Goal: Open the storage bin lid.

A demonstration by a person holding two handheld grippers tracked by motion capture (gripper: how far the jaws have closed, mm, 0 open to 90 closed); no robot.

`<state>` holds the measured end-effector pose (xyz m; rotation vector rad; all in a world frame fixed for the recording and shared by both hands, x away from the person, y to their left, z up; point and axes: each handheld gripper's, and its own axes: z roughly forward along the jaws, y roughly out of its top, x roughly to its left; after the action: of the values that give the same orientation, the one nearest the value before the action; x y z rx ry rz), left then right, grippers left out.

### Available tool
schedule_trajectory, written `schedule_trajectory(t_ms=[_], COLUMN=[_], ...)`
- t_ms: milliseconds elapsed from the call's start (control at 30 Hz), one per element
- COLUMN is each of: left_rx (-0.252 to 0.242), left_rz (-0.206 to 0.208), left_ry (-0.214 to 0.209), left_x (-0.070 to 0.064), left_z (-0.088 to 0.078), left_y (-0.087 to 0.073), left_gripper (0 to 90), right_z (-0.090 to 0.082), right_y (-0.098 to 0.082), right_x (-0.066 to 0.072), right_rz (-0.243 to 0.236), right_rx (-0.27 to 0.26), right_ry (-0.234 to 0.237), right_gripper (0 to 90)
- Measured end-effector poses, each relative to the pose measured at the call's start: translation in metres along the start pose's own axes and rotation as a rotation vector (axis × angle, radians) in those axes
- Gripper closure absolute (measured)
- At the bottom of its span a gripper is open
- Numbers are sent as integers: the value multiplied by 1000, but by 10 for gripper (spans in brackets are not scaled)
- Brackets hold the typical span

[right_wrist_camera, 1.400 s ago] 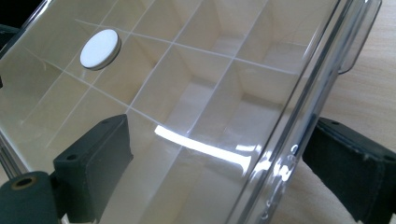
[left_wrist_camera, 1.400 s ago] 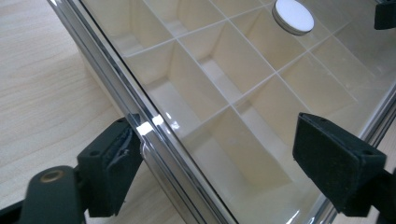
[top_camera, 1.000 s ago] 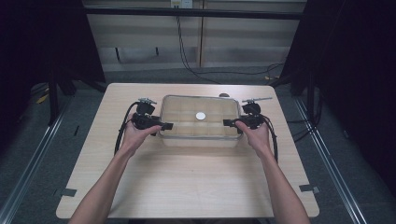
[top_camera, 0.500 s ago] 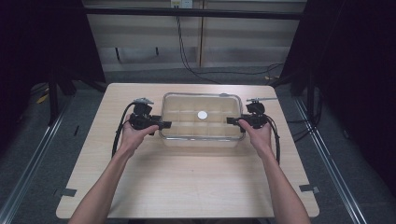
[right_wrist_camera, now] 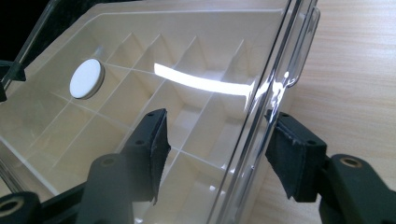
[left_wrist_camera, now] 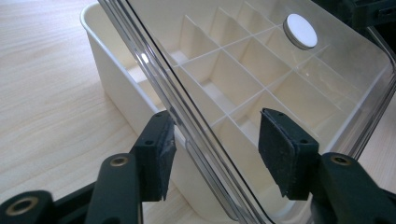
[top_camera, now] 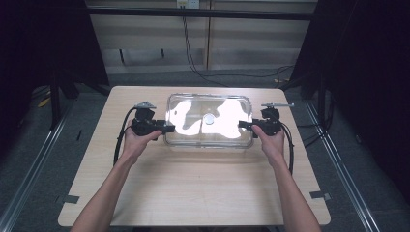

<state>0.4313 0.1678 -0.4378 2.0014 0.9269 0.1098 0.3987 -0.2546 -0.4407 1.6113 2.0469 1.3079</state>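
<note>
A clear plastic lid with a white round knob sits over a white box of several compartments in the middle of the table. My left gripper is at the lid's left end, open. The lid's rim runs between its pads. My right gripper is at the lid's right end, also open and astride the rim. In the left gripper view the lid stands tilted above the box wall. The compartments look empty through the lid.
The wooden table has bare room in front of the box and on both sides. Black cables loop from each gripper beside the person's hands. Dark frame rails and floor cables lie beyond the table's far edge.
A bright glare now spreads over the lid, which seems to have tipped or risen slightly. Both hands stay at the lid's ends, nearly where they were.
</note>
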Motion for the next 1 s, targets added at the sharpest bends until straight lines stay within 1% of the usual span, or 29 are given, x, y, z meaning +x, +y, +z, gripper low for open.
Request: schedule_trajectory(t_ms=[67,167,200,300,333,400,500,533,567,667,733,800,867,1000], left_rx=[-9,-12,-9,-18,-26,-29,-33,-36,-40,-68,-71,-74,-84,-93], left_rz=[-6,2,5,2,5,10,19,16,22,7,6,7,-2,-12], left_ry=[0,4,2,-2,0,-6,-2,-2,-1,-15,-16,-8,-7,-17], left_x=[-1,-2,-1,-2,-2,-4,-7,-9,-9,-10,-10,-12,-12,-10], left_z=[-1,-2,-3,-4,-5,-5,-6,-6,-6,-7,-8,-8,-8,-8], left_y=[-1,-2,-2,-3,-3,-3,-5,-6,-7,-9,-10,-10,-11,-13], left_gripper=[484,489,490,500,518,534,542,542,543,566,575,575,576,577], right_z=[-2,-4,-7,-9,-11,-13,-16,-17,-19,-23,-24,-25,-25,-25], right_y=[0,1,0,-1,-2,-4,-8,-10,-11,-15,-15,-15,-14,-14], right_x=[1,2,2,2,2,0,-1,-1,-1,-1,-2,-3,-3,-4], right_rz=[8,16,26,22,21,23,19,24,25,37,41,41,47,51], right_rx=[1,-9,-19,-23,-25,-26,-29,-31,-34,-59,-66,-71,-80,-85], right_ry=[6,12,22,24,22,21,23,20,23,37,43,51,56,62], right_gripper=[407,415,433,457,481,501,514,523,530,568,580,591,598,609])
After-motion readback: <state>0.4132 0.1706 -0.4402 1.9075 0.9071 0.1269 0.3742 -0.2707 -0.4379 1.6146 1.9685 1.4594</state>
